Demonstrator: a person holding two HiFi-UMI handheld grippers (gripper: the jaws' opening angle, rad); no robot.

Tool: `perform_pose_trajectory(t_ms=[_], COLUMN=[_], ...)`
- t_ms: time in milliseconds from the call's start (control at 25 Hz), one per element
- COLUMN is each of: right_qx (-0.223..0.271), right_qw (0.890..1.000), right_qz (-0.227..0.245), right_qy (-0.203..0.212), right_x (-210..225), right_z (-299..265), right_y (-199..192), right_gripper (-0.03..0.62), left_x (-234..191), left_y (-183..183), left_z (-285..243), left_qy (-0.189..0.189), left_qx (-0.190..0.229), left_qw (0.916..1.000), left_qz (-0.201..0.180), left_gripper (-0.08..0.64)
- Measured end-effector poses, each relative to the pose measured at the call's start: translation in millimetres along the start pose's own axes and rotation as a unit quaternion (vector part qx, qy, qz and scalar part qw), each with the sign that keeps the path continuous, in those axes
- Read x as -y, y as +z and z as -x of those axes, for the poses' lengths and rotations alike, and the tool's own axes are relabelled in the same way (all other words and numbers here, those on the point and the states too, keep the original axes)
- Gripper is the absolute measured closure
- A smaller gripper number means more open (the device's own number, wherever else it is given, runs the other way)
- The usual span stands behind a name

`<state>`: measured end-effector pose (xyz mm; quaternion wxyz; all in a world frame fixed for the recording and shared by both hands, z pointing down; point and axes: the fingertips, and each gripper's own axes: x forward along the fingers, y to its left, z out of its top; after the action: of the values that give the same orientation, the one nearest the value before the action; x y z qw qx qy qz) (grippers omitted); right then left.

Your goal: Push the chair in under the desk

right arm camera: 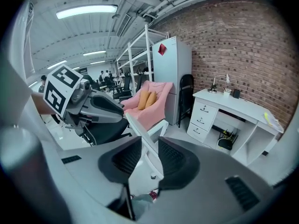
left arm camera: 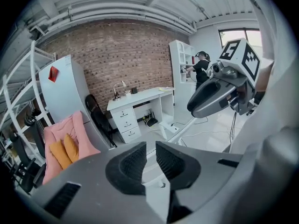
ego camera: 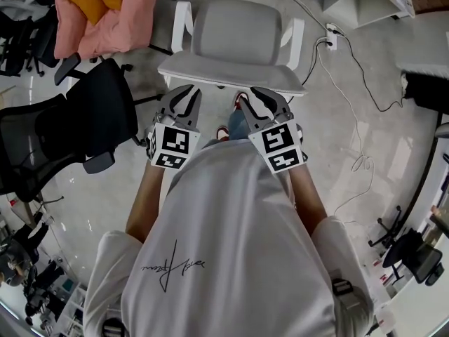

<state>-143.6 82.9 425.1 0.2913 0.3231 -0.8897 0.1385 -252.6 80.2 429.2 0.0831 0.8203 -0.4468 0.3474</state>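
The white chair point(ego camera: 235, 37) stands just in front of me, its backrest's top edge point(ego camera: 231, 77) nearest. My left gripper point(ego camera: 184, 98) and right gripper point(ego camera: 266, 100) both hover at that edge, side by side. In the left gripper view the left gripper point(left arm camera: 150, 149) shows a narrow gap between its pads, with white chair parts behind it and nothing pressed. In the right gripper view the right gripper point(right arm camera: 149, 146) stands wider apart; the chair's thin white edge point(right arm camera: 140, 130) runs through the gap without the pads pressing on it. The white desk point(left arm camera: 140, 97) with drawers stands by the brick wall beyond the chair.
A black office chair point(ego camera: 66, 132) is close on the left, a pink armchair with orange cushions point(ego camera: 105, 12) behind it. A power strip and cables point(ego camera: 331, 42) lie on the floor to the right. A person point(left arm camera: 202, 69) stands at white shelves far off.
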Motion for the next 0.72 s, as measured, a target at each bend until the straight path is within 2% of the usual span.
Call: perform_pose_trajectory(t_ms=[120,280,480,720], right_qx=[-0.016,-0.052,-0.083,-0.124], right_qw=[1.000,0.998,0.993,0.984], right_qz=[0.017,0.044,0.088,0.120], right_qy=[0.005,0.003,0.017,0.048], right_x=[6,17,23,28], right_z=[-6,-8,-16,-22], right_y=[-6,-17,-32,-50], right_gripper=[0.478,0.477,0.448,0.435], left_x=[1,1,0,4], left_y=[-2,-6,-16,-26], left_z=[-9,-21,-35,-48], left_qy=[-0.007,-0.006,-0.001,-0.016], left_qx=[-0.012,-0.035,-0.073,-0.105], left_qw=[0.9998,0.9980,0.9891,0.9806], left_qz=[-0.015,-0.052,-0.128,-0.165], left_gripper=[0.468,0.463,0.454,0.437])
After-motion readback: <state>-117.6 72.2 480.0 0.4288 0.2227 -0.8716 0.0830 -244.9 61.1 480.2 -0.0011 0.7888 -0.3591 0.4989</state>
